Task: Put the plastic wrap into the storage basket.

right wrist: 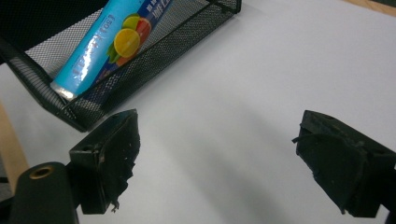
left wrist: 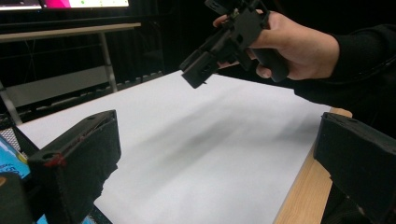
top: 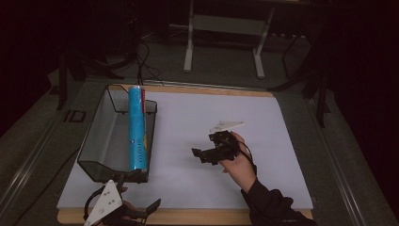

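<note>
Your long blue cylindrical tube with orange and lime fruit printed on its glossy wrapper (top: 138,129) lies lengthwise along the right-hand side of the black wire-mesh tray (top: 101,141). Its far end pokes over the tray's far rim. The tray sits at the left of the white tabletop (top: 226,179).

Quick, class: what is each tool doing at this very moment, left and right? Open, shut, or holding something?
Left tool: open, holding nothing, at the table's near edge.
Right tool: open, holding nothing, over the white sheet.
</note>
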Demonstrator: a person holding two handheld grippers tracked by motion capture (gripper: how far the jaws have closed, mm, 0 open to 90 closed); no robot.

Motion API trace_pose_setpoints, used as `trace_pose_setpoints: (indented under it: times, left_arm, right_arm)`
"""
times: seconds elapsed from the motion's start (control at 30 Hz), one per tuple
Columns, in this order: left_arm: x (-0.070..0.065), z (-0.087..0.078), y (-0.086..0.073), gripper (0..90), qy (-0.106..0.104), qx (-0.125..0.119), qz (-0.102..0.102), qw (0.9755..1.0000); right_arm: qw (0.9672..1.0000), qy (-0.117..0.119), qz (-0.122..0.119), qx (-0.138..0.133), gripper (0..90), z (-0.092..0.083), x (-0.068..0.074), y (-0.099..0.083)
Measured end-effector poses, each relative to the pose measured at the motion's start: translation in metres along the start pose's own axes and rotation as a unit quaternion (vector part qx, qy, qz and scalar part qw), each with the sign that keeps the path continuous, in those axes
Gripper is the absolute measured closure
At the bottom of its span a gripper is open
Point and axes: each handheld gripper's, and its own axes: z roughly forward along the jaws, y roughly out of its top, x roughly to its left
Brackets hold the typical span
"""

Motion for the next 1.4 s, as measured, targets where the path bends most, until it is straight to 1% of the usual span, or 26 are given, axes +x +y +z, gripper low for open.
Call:
trace_pose_setpoints:
  times: [0.1,0.13,0.23,0.3,0.5,0.57,0.6,0.73,0.8,0.87,0.97,1.03,1.1,1.3,1.4]
  left_arm:
    - [0.0,0.0,0.0,1.5,-0.001,0.0,0.0,1.0]
    - [0.0,0.0,0.0,1.5,-0.001,0.0,0.0,1.0]
    - [0.0,0.0,0.0,1.5,-0.001,0.0,0.0,1.0]
    - [-0.001,0.0,0.0,1.5,-0.001,0.0,0.0,1.0]
    - [0.0,0.001,0.0,1.5,-0.001,0.001,0.0,1.0]
    - [0.0,0.001,0.0,1.5,-0.001,0.002,0.0,1.0]
    - [0.0,0.002,0.0,1.5,-0.001,0.002,0.0,1.0]
    - [-0.001,0.002,0.0,1.5,-0.001,0.003,0.0,1.0]
    - [0.0,0.002,0.0,1.5,-0.001,0.002,0.0,1.0]
    - [0.0,0.002,0.0,1.5,-0.001,0.003,0.001,1.0]
    - [0.0,0.002,0.0,1.5,-0.001,0.003,0.001,1.0]
    - [0.0,0.002,0.0,1.5,-0.001,0.004,0.003,1.0]
    - [0.0,0.002,0.0,1.5,-0.001,0.003,0.003,1.0]
    - [0.0,0.002,0.0,1.5,-0.003,0.005,0.006,1.0]
    - [0.0,0.002,-0.001,1.5,-0.004,0.006,0.006,1.0]
  right_arm:
    - [1.0,-0.002,-0.001,-0.001,13.3,-0.004,-0.003,-0.005]
    - [0.9999,-0.011,-0.003,-0.001,13.3,-0.007,-0.005,-0.01]
    - [0.9999,-0.014,-0.004,0.0,13.4,-0.01,-0.008,-0.015]
    - [0.9997,-0.022,-0.003,-0.006,13.4,-0.015,-0.011,-0.02]
    - [0.9997,-0.026,0.002,0.002,13.4,-0.026,-0.02,-0.039]
    - [0.9997,-0.025,0.003,0.002,13.4,-0.027,-0.021,-0.041]
    - [0.9997,-0.026,0.002,-0.002,13.4,-0.03,-0.022,-0.045]
    - [0.9996,-0.028,-0.001,-0.001,13.3,-0.033,-0.025,-0.052]
    - [0.9997,-0.025,0.005,0.003,13.3,-0.034,-0.028,-0.062]
    - [0.9997,-0.022,0.004,0.013,13.1,-0.035,-0.03,-0.067]
    - [0.9996,-0.024,0.005,0.012,13.0,-0.038,-0.033,-0.074]
    - [0.9996,-0.026,0.011,0.004,13.0,-0.039,-0.035,-0.077]
    - [0.9995,-0.028,0.015,0.001,13.1,-0.04,-0.037,-0.079]
    - [0.9993,-0.037,0.008,0.002,13.1,-0.038,-0.038,-0.081]
    - [0.9995,-0.031,0.008,0.002,13.0,-0.036,-0.039,-0.082]
